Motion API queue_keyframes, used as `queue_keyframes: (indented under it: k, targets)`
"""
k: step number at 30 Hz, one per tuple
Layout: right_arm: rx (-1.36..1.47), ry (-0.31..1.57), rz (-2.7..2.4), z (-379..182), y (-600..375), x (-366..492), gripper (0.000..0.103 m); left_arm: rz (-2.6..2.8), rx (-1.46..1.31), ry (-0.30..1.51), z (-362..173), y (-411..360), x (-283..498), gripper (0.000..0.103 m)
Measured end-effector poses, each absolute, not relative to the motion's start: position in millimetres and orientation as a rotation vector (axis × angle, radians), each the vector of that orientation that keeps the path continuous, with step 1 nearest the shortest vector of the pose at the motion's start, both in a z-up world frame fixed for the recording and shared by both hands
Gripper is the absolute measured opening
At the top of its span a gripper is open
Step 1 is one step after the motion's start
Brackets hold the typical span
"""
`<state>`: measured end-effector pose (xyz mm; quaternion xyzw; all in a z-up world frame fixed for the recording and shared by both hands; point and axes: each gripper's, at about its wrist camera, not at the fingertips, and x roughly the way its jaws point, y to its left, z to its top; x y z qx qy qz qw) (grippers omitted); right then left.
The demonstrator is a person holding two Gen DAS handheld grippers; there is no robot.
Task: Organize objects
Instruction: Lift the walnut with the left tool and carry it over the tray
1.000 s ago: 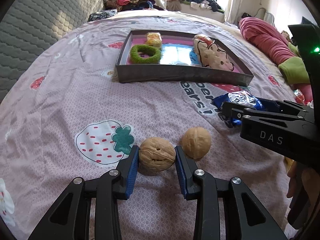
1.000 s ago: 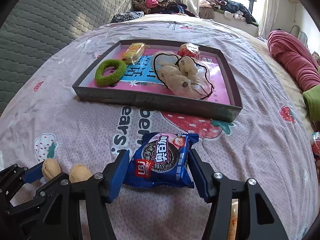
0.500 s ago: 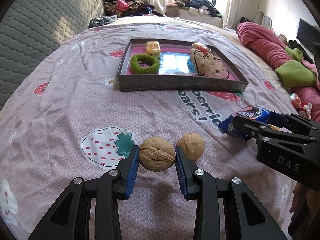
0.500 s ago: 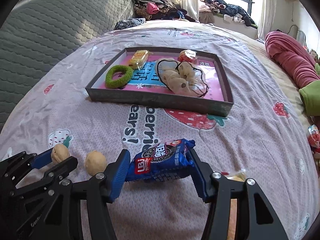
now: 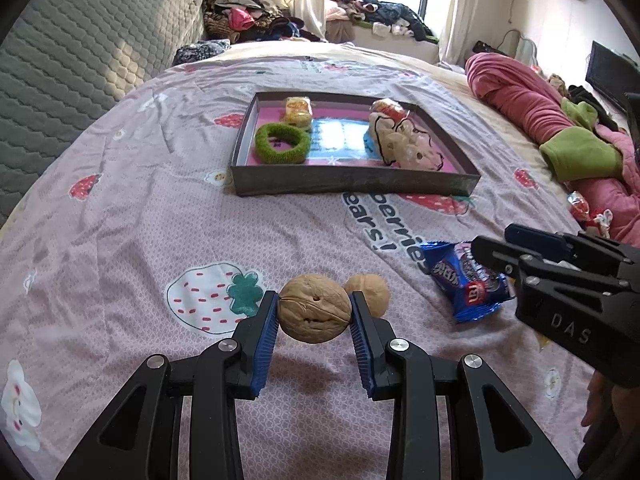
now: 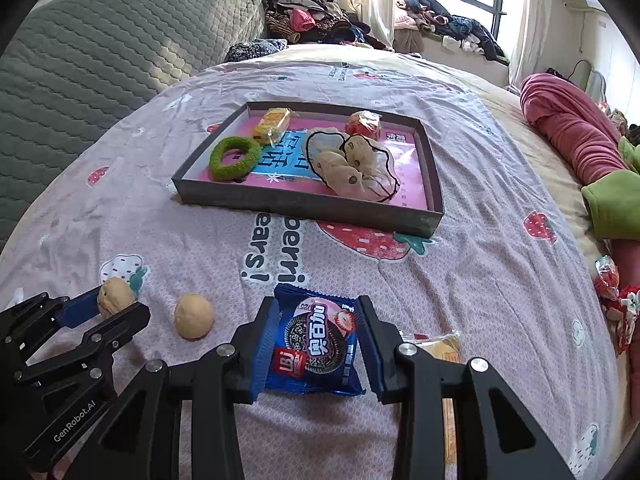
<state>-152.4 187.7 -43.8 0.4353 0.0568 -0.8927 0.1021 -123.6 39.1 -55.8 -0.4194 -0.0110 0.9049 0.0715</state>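
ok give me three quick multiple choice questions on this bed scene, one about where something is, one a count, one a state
1. Where is the green ring?
A. in the tray
B. on the bedspread by the walnuts
C. in the right gripper

2. How many walnuts show?
A. one
B. two
C. four

3. What is the left gripper doing?
A. standing open over nothing
B. shut on a walnut
C. shut on the cookie packet

Answers: 1 A, the ring lies inside the tray near its left end. 2 B, the held walnut and the loose walnut on the bedspread. 3 B, its blue pads press both sides of the walnut; the cookie packet sits in the right gripper.
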Motion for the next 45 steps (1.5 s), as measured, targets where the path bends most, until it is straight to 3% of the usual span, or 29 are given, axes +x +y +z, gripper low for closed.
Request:
queue_keyframes:
  k: [27,45]
  targets:
    - [1.180,0.160,-2.674,14,195,-136,0.034,2.777,-1.178,-0.004,2,44,-119,0.036]
    - [1.049,0.176,-2.701,62,198,-169,0.034,2.822,-1.122,0.022,41,56,-169,0.036]
